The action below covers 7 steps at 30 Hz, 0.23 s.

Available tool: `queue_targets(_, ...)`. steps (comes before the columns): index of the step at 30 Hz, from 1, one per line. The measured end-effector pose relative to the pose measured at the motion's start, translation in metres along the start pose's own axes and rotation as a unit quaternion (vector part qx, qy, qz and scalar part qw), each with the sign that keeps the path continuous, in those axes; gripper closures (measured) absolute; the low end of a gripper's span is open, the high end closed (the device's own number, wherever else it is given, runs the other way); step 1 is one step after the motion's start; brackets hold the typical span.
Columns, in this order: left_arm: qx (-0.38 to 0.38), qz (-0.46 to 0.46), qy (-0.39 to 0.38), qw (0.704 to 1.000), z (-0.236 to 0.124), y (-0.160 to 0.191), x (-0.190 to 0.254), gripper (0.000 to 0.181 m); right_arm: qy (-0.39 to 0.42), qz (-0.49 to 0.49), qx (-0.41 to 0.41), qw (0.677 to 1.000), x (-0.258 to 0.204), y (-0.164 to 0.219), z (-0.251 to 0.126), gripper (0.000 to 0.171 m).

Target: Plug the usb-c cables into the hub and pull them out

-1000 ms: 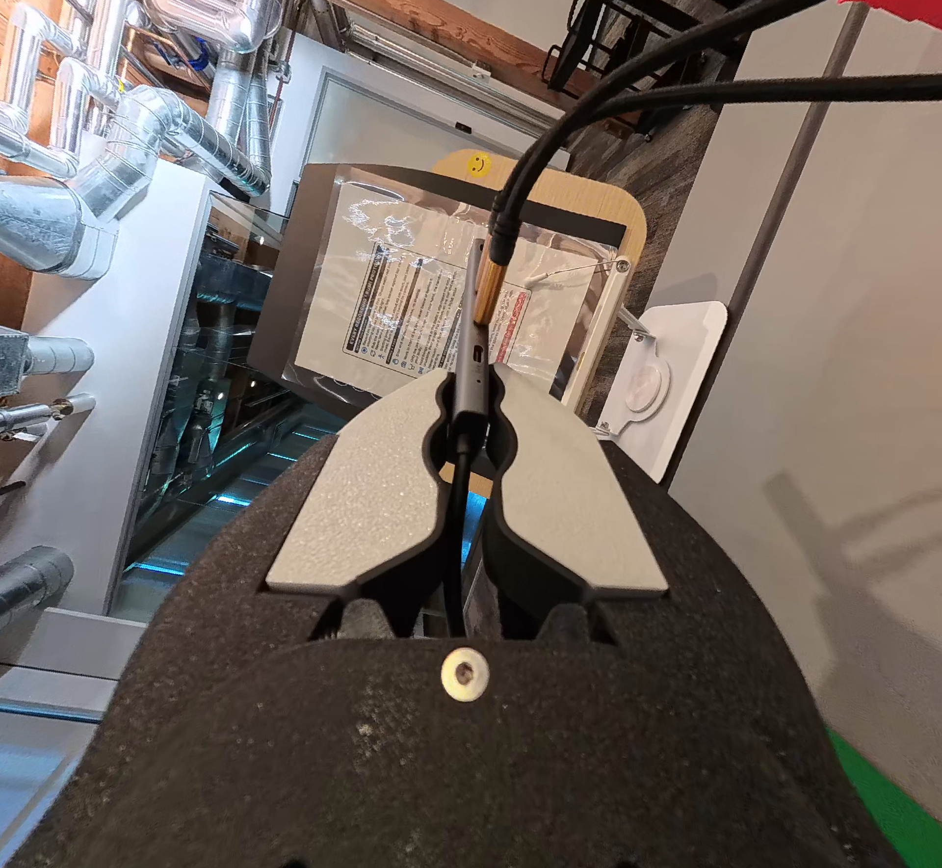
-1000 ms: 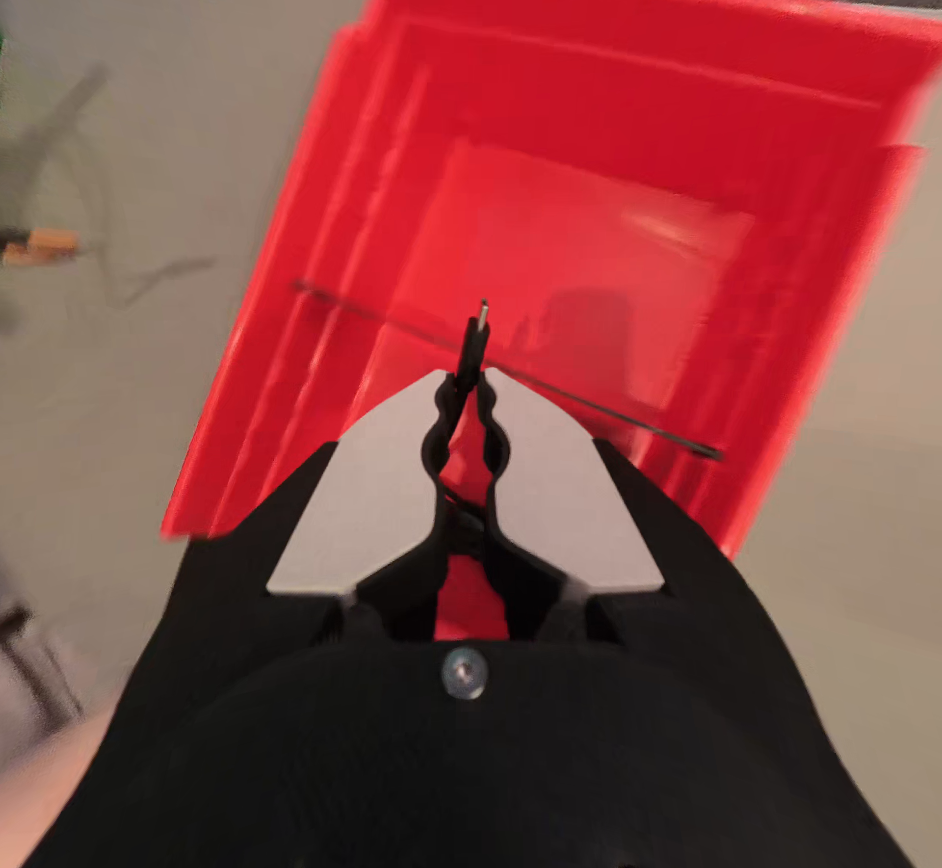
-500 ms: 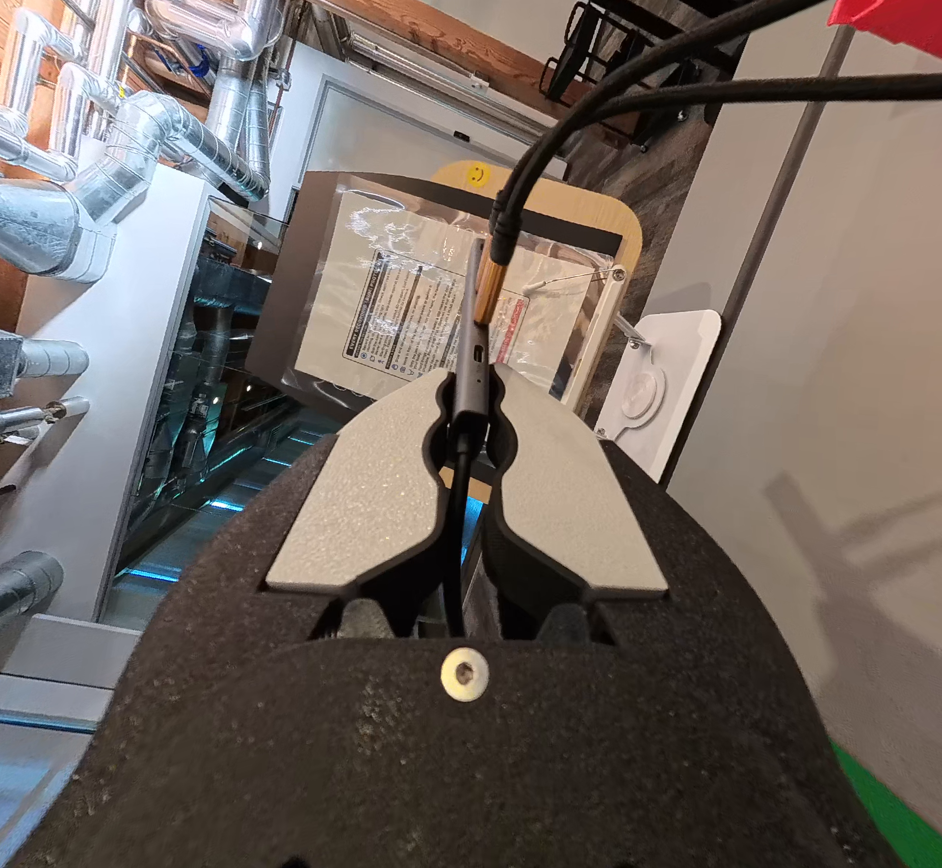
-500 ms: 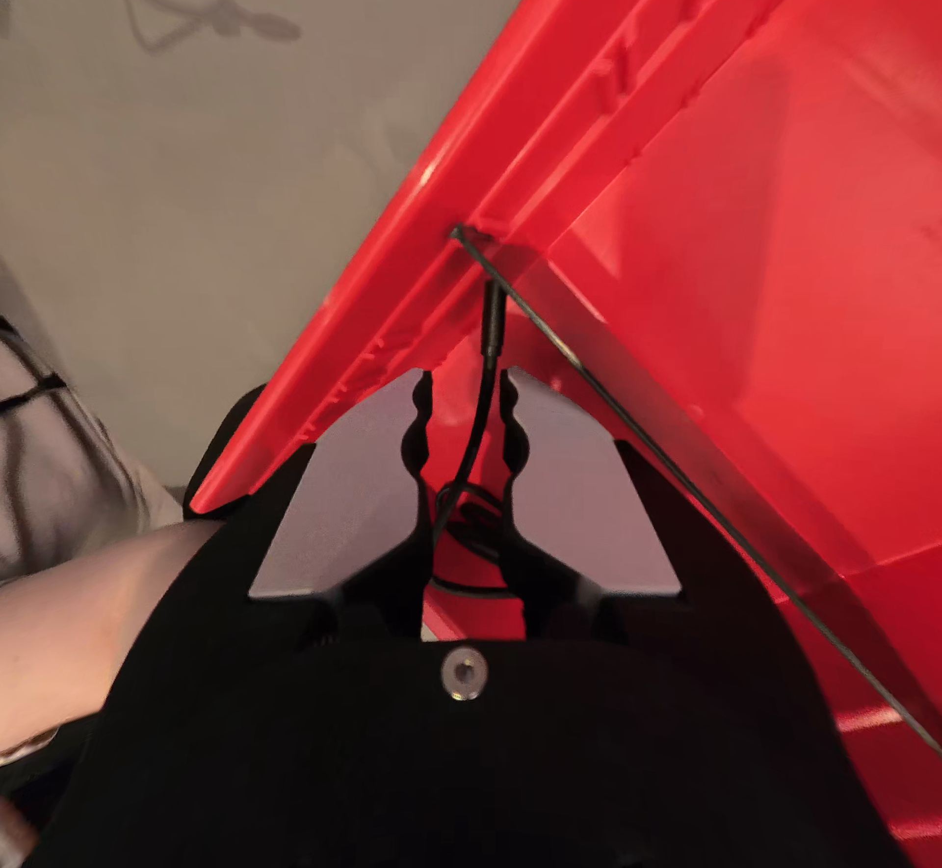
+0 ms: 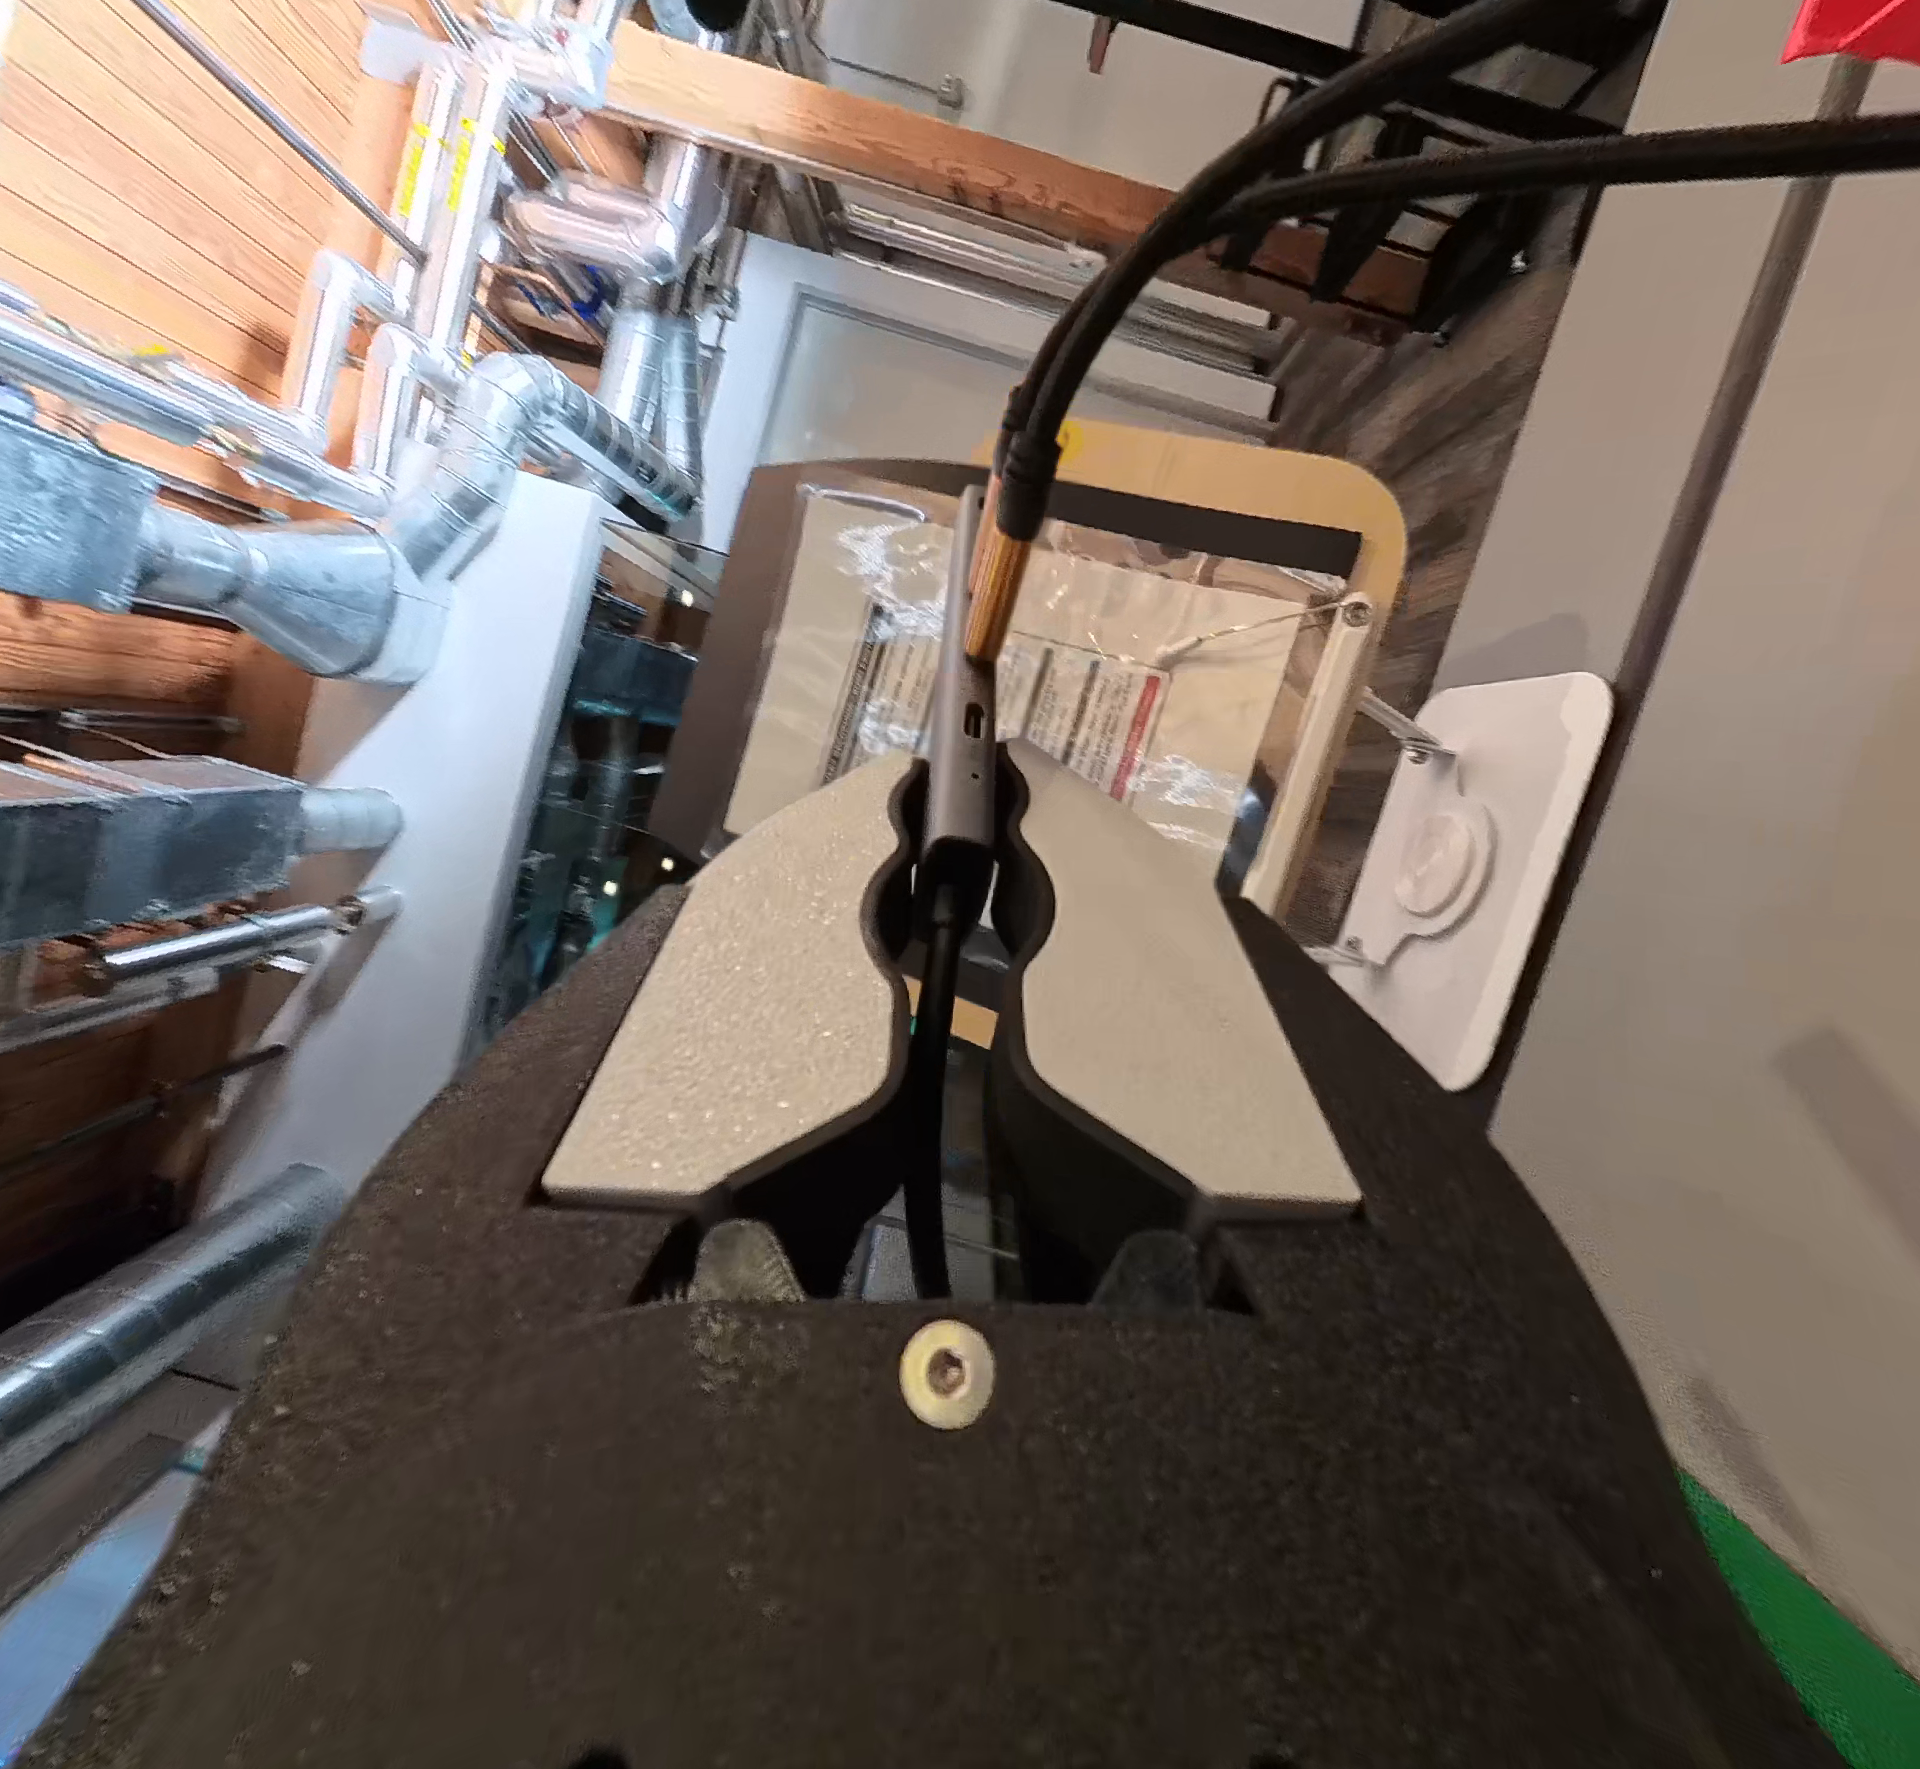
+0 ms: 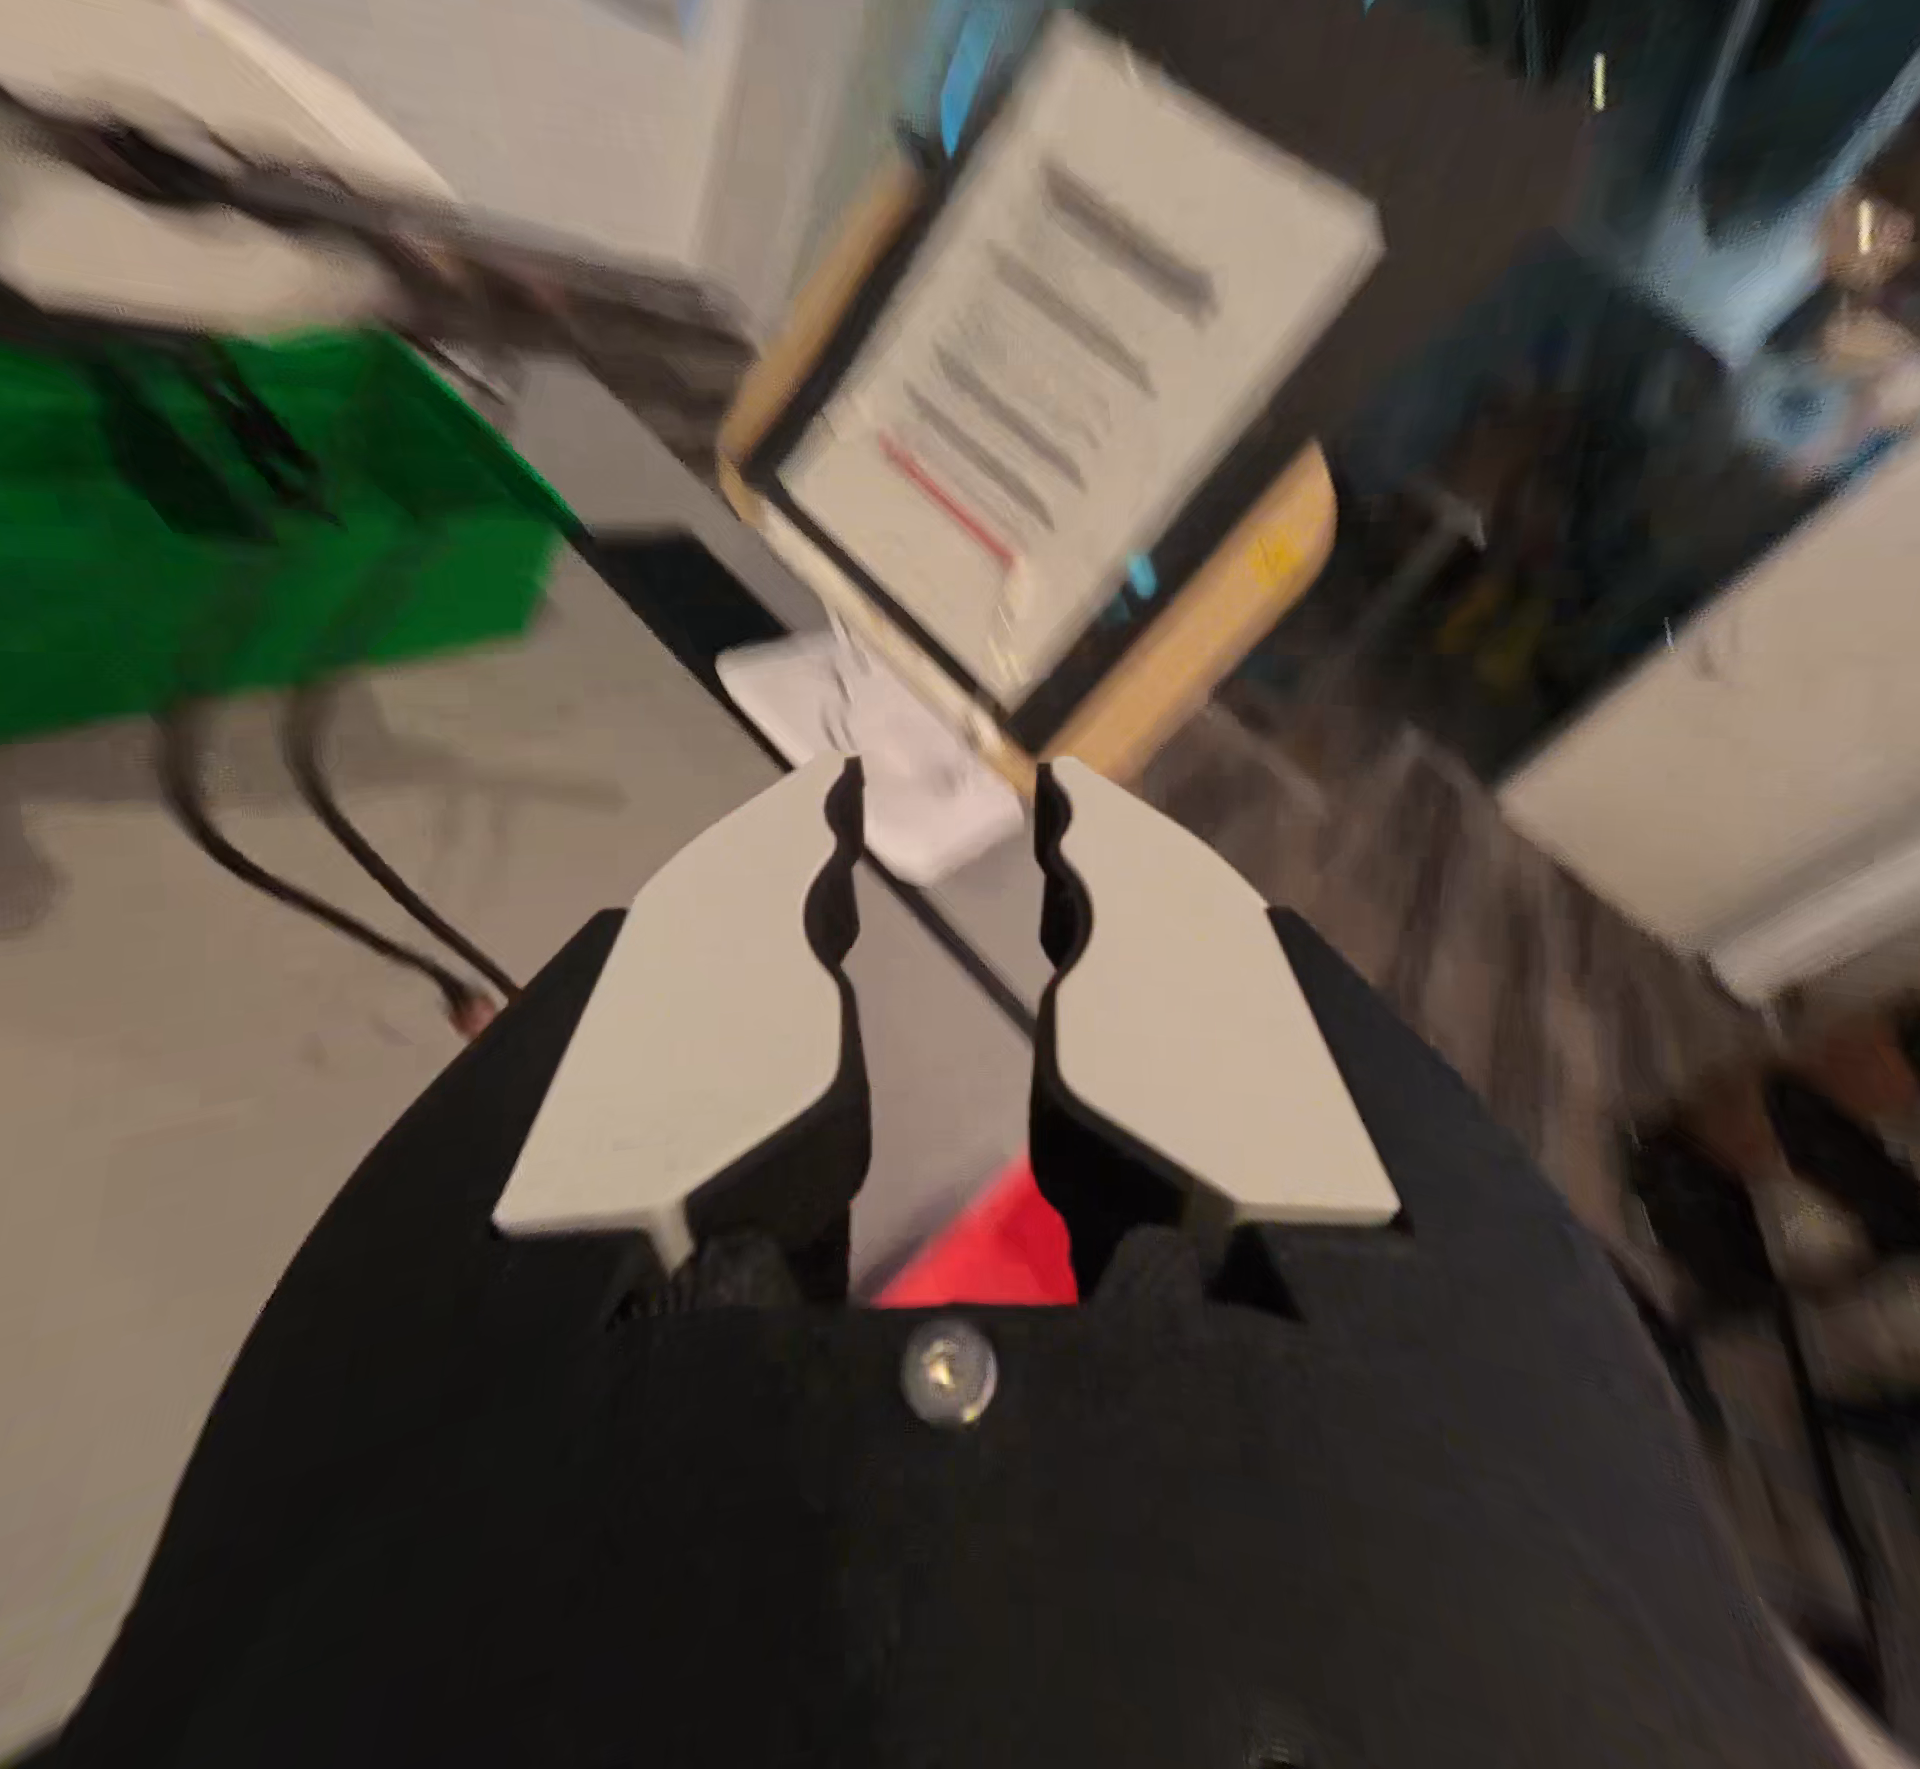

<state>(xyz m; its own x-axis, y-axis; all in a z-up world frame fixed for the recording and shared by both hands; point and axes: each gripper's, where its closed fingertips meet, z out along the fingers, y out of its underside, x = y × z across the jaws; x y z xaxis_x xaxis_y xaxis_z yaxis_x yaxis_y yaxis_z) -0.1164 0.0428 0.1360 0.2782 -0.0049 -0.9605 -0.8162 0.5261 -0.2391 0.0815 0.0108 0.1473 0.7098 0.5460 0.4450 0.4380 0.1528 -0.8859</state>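
A: In the left wrist view, what does the left hand-held gripper (image 5: 958, 789) hold?

B: Its jaws pinch a slim dark grey metal hub (image 5: 962, 732), long axis running straight ahead beyond the fingertips. Its own black lead (image 5: 928, 1096) runs back between the fingers. A gold-sleeved plug on a black braided cable (image 5: 995, 576) sits in its side; a second black cable (image 5: 1558, 161) is cut off at the frame edge.

A: And the right wrist view?

B: It is heavily blurred. The right hand-held gripper (image 6: 945, 774) is spread and empty over the grey worktop (image 6: 208, 1148). A green bin (image 6: 208, 524) and two dark cables (image 6: 343, 857) lie left; a red patch (image 6: 987, 1241) shows between the fingers, otherwise hidden.
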Motion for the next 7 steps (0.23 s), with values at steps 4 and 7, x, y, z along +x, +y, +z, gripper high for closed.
queue_targets(4,0.022,0.023,-0.032,0.999,0.000,-0.013,0.000,0.172,-0.101,-0.024,0.120,0.987,-0.084,-0.068,0.030,0.142)
queue_targets(7,0.037,0.031,-0.051,0.998,-0.002,-0.022,-0.001,0.172,-0.083,-0.052,0.096,0.991,-0.109,-0.069,0.055,0.146)
